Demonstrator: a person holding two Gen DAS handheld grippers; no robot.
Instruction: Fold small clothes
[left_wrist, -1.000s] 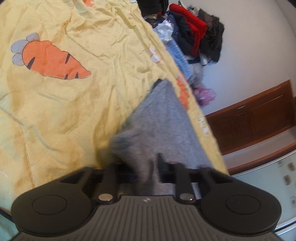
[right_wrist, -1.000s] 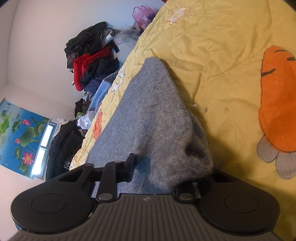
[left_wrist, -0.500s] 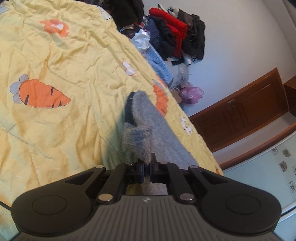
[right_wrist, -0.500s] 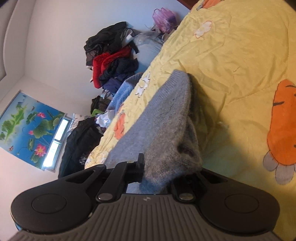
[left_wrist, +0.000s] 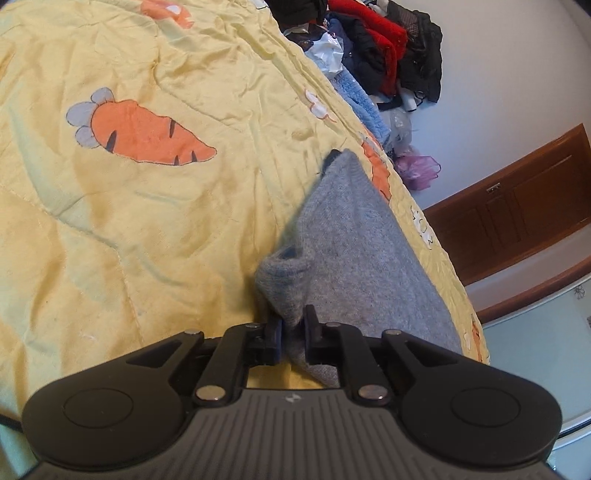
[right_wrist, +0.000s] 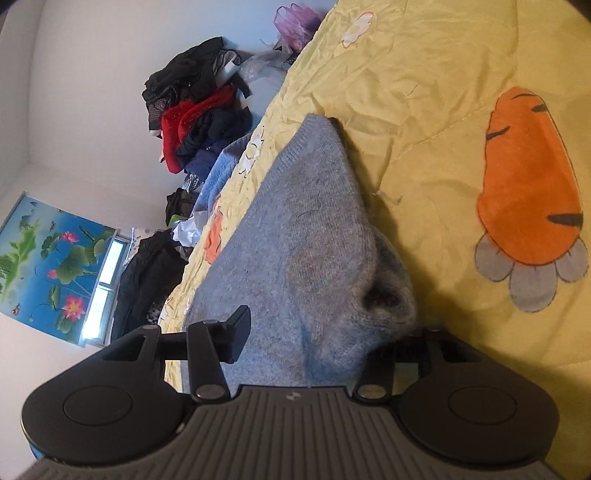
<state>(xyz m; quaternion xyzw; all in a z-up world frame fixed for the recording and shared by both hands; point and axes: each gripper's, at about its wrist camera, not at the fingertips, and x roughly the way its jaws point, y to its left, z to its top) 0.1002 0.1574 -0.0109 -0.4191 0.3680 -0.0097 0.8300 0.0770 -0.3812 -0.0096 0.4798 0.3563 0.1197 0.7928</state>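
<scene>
A bed with a wrinkled yellow carrot-print quilt (left_wrist: 155, 206); a grey knitted garment (left_wrist: 354, 243) lies along its edge.

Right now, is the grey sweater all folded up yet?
Not quite. The sweater already lies doubled over on the yellow quilt. The left gripper has a corner between its opening fingers; the right gripper is opening around the fold. Letting go and tidying remain.

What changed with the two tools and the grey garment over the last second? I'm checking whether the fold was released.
The right tool has let go: its jaws are opening, the grey knitted garment lying loose between them. The left tool is starting to open, cloth still between its pads. The garment stays folded on the yellow carrot-print quilt.
</scene>
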